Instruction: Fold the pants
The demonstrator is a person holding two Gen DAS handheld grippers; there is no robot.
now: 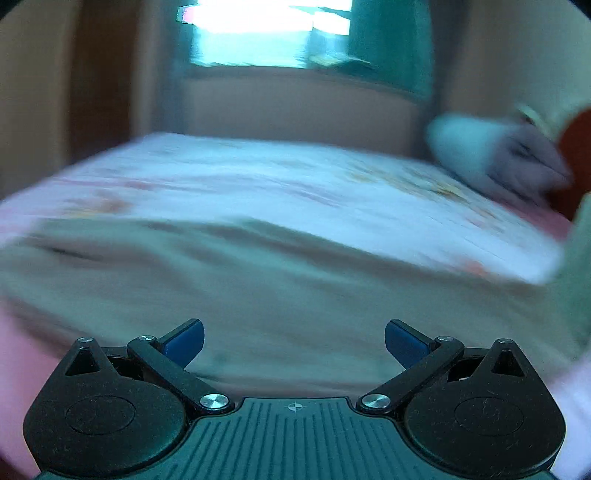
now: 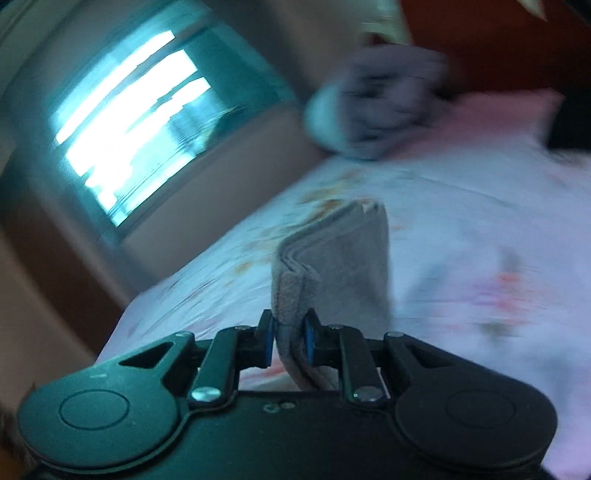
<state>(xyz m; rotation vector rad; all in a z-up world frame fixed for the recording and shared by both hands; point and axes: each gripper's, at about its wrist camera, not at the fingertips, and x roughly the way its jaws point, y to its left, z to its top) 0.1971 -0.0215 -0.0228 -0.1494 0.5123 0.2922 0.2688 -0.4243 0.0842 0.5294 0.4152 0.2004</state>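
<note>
1. Pants (image 1: 258, 288) of beige-grey cloth lie spread across the near part of the bed (image 1: 280, 184); in the right wrist view a layered edge of them (image 2: 332, 258) stands up from the sheet.
2. That raised edge is pinched between the blue pads of the right tool (image 2: 290, 343), whose jaws press on the cloth from both sides.
3. The left tool (image 1: 294, 341) hangs just above the spread cloth with its jaws wide apart, gripping nothing.
4. The bed carries a white floral sheet with pink at its edges.
5. A blurred grey and pale bundle (image 2: 373, 107) lies at the bed's far end.
6. A bright window (image 1: 269, 29) sits in the wall beyond the bed.
</note>
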